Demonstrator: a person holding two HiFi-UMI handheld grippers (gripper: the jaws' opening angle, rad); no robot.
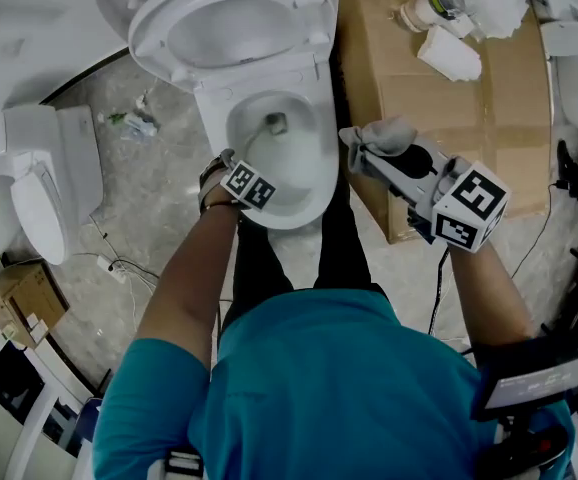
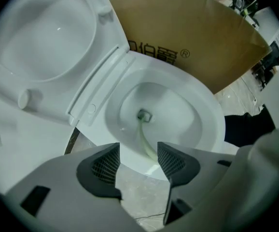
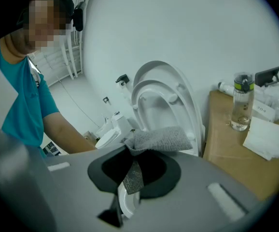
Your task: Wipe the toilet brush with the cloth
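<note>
Looking down in the head view: a person in a teal shirt stands over an open toilet [image 1: 314, 183], with lid and seat raised at upper centre. The left gripper [image 2: 138, 150] hangs over the bowl's near rim, and from above only its marker cube shows. Its own view fills that gap: jaws apart, pads pressing on nothing, pointed into the bowl. The toilet brush [image 2: 147, 139] rests in the bowl with its head at the drain. Its pale handle leans up toward the near rim and is seen through the gap between the pads. From above only the brush head reads, a small grey spot at bowl centre.

The right gripper [image 3: 133, 166], right of the bowl, is clamped on the grey cloth [image 3: 161, 138]. A strip is pinched between the closed pads and the rest is bunched over the tips. The head view shows that bunch beside the rim, apart from the brush.

The right gripper view shows a clear bottle [image 3: 242, 100] upright on the cardboard box [image 3: 226, 149], which is hard to read from above. The head view adds a second toilet [image 1: 39, 168] on the floor at frame left.
</note>
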